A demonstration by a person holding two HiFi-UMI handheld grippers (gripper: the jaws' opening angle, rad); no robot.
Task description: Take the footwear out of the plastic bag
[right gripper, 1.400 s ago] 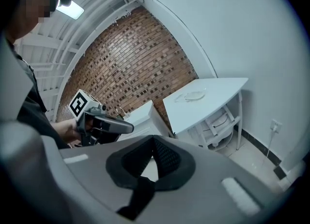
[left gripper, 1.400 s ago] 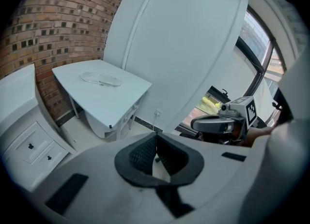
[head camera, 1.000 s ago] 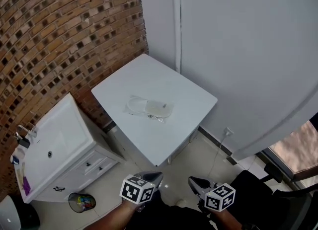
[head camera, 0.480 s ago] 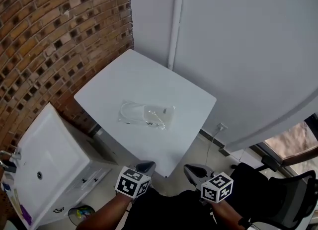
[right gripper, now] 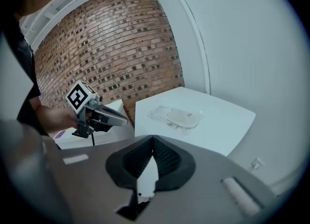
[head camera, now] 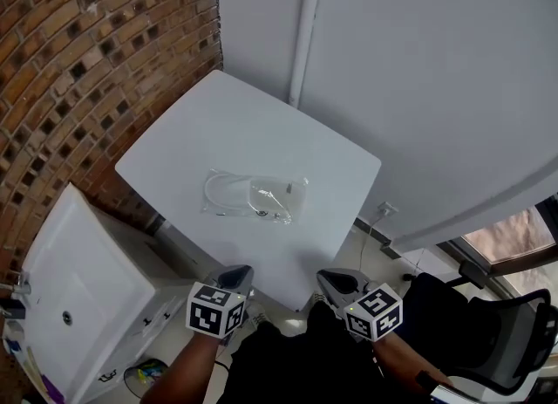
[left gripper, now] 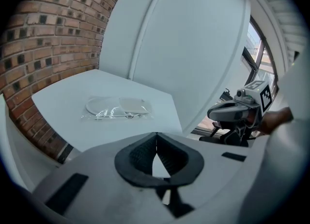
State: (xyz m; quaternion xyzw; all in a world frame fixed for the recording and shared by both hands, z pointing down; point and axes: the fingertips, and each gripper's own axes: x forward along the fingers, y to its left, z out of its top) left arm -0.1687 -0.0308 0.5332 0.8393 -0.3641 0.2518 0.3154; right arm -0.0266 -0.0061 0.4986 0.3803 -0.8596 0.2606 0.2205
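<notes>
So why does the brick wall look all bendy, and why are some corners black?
Head view: the wide lens bows the brown brick wall and the edges of the white square table. Left gripper view and right gripper view: a fisheye lens rounds the picture, leaving black corners; the clear plastic bag stays sharp, with small glints.

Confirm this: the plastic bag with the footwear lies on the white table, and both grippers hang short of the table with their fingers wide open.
Wrong on the fingers: the left gripper and right gripper are both shut on nothing, as the left and right gripper views show. The rest stands: the plastic bag lies on the white table, grippers short of it.
</notes>
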